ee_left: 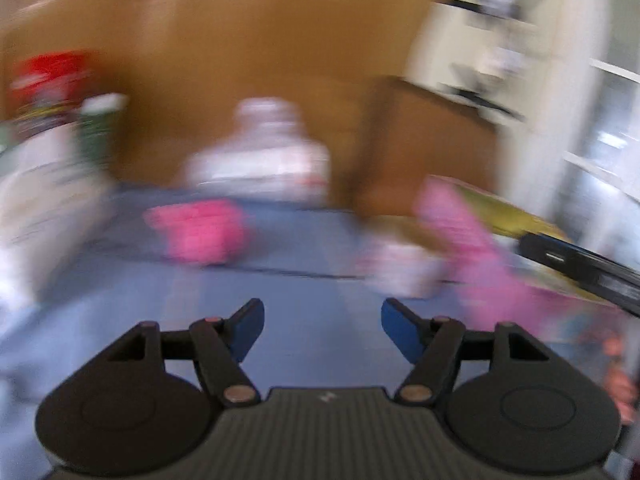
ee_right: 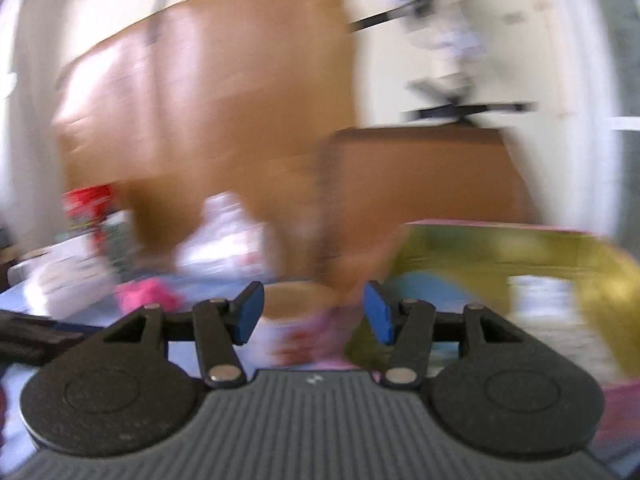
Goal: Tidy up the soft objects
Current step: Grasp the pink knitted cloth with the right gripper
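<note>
Both views are motion-blurred. In the left wrist view a bright pink soft object (ee_left: 200,230) lies on the blue table cover (ee_left: 304,308), ahead and left of my open, empty left gripper (ee_left: 322,330). A lighter pink soft thing (ee_left: 476,256) lies to the right by a white one (ee_left: 400,268). In the right wrist view my right gripper (ee_right: 314,314) is open and empty, with a cup-like white and pink object (ee_right: 292,320) just beyond its fingertips. The bright pink object (ee_right: 146,294) shows at left.
A yellow-green box (ee_right: 520,256) stands at right. A white plastic bottle (ee_left: 260,152) stands at the back of the table, and a red-topped pack (ee_left: 52,80) and white items at the left. Brown wooden furniture (ee_left: 260,40) is behind. The other gripper's black body (ee_left: 580,264) enters from the right.
</note>
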The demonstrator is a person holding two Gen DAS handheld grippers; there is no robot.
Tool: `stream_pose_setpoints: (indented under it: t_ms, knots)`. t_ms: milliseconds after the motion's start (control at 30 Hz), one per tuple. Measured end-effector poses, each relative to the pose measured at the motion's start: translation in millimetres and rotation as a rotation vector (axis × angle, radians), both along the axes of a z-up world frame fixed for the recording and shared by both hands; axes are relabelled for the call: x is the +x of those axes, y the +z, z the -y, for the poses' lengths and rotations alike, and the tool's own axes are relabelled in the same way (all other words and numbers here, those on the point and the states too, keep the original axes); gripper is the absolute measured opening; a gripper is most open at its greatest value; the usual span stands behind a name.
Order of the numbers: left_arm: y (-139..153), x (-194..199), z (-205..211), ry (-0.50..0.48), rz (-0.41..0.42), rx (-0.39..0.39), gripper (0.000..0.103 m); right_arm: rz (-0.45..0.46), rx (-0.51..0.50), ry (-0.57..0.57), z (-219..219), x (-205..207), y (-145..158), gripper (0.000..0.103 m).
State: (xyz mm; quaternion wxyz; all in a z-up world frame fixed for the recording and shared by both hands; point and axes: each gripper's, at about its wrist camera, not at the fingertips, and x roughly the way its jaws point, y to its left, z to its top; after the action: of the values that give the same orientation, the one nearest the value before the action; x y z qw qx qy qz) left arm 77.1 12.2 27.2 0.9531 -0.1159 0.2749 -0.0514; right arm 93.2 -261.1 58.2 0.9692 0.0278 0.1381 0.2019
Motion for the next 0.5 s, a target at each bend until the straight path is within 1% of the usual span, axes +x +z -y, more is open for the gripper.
stream_pose_setpoints:
  t_ms: [33, 100, 167, 200, 233, 267, 400, 500]
  knots:
    - [-3.0, -1.6, -15.6, 0.056, -0.005, 0.011, 0.066, -0.027, -0.004, 0.05, -16.2, 5.1, -0.7, 0.058]
    - [-8.8, -4.9, -41.8, 0.15, -0.008, 0.021, 0.066, -0.069, -0.019, 0.144, -51.4, 17.4, -3.6, 0.062]
    - [-15.0, -10.3, -60.5, 0.199, 0.009, -0.004, 0.066, -0.088, -0.041, 0.199, -86.4, 29.0, -8.1, 0.073]
    - [-18.8, -11.1, -66.8, 0.214, 0.02, -0.018, 0.065, -0.104, -0.055, 0.214, -105.7, 37.3, -10.8, 0.074]
    - [-19.2, -10.6, -71.4, 0.223, 0.012, -0.046, 0.064, -0.125, -0.062, 0.23, -123.9, 46.7, -13.3, 0.074]
    - [-18.2, -14.5, -75.6, 0.229, 0.038, -0.072, 0.065, -0.14, -0.065, 0.243, -137.5, 55.1, -15.2, 0.074]
    - [-17.3, -19.1, -83.8, 0.238, 0.069, -0.113, 0.065, -0.191, -0.102, 0.25, -194.0, 88.4, -24.2, 0.078]
    - [-18.5, -16.9, -84.6, 0.237, 0.066, -0.128, 0.065, -0.245, -0.145, 0.238, -223.9, 115.9, -37.9, 0.08]
